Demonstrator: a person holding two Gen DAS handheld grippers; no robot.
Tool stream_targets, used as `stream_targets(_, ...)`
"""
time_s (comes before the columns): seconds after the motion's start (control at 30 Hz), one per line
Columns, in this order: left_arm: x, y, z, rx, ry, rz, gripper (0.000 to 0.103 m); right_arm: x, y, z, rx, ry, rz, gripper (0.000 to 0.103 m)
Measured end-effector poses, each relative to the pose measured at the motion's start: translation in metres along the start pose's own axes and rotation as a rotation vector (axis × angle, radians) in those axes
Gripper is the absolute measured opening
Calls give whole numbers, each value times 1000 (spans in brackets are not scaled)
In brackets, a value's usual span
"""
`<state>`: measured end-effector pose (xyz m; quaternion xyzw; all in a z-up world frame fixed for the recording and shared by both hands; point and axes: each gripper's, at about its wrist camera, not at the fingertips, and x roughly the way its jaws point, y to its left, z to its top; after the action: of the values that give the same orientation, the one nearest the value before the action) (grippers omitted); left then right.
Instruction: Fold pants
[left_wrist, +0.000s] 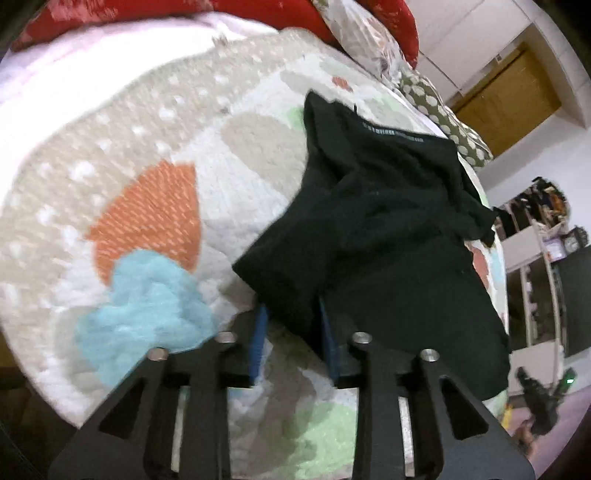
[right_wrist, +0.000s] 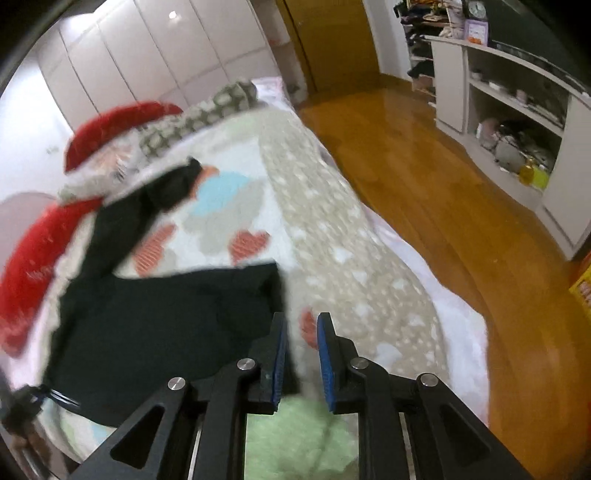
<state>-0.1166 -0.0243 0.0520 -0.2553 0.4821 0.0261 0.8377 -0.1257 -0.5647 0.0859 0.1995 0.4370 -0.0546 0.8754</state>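
Observation:
Black pants (left_wrist: 388, 229) lie partly folded on a patterned quilt (left_wrist: 155, 155); the waistband is at the far end. My left gripper (left_wrist: 293, 332) has a corner of the pants between its blue pads, which stand partly apart with the cloth lifted between them. In the right wrist view the pants (right_wrist: 155, 317) spread to the left. My right gripper (right_wrist: 302, 347) is open with nothing between its pads; its left finger is beside the pants' near corner, and the view is blurred.
Red pillows (right_wrist: 40, 254) and a dotted cushion (left_wrist: 443, 122) lie at the bed's head. A wooden floor (right_wrist: 443, 177) runs along the bed's right side, with white shelves (right_wrist: 517, 110) and wardrobe doors (right_wrist: 155, 55) beyond.

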Motion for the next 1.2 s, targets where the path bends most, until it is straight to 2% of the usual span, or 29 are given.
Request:
stream_targets(0.07,-13,-8,0,15,-40,16,28,0,16,4,-41,-3,51,18)
stream_targets(0.17,-36,-19,-1,68,-143,88,28,9,55,4,-144,26,137,22)
stream_targets(0.27,-46,-28,3,85,-172,59,29,28,92,-3,-213,70,213,24)
stream_targets(0.3,-46,-31,3,93,-175,44,36,37,108,-6,-236,94,241,24)
stream_targets(0.33,-43,-35,3,107,-174,28,48,46,120,-11,-253,110,265,24)
stream_targets(0.37,-39,-39,1,124,-167,12,52,53,132,-14,-267,125,287,24)
stream_targets(0.53,3,-60,-8,191,-91,-26,52,83,182,-31,-323,190,349,28)
stream_targets(0.63,36,-64,-13,195,-32,-1,52,103,203,-46,-394,237,343,52)
stream_targets(0.73,45,-64,-12,202,-20,8,52,104,216,-51,-461,214,318,56)
stream_targets(0.8,38,-66,-2,208,-26,-5,52,103,218,-47,-464,229,321,56)
stream_targets(0.9,22,-66,24,188,-89,-29,54,104,214,-33,-422,225,340,56)
stream_targets(0.93,19,-66,36,187,-110,-29,64,105,213,-29,-405,217,344,56)
stream_targets(1.0,20,-65,60,184,-129,-33,77,110,211,-19,-373,214,351,57)
stream_targets(1.03,24,-63,75,176,-139,-41,78,115,211,-14,-358,218,347,57)
stream_targets(1.1,36,-59,99,167,-126,-36,78,121,213,-7,-341,224,342,57)
stream_targets(1.2,66,-53,133,166,-60,-13,78,131,219,-2,-334,229,357,57)
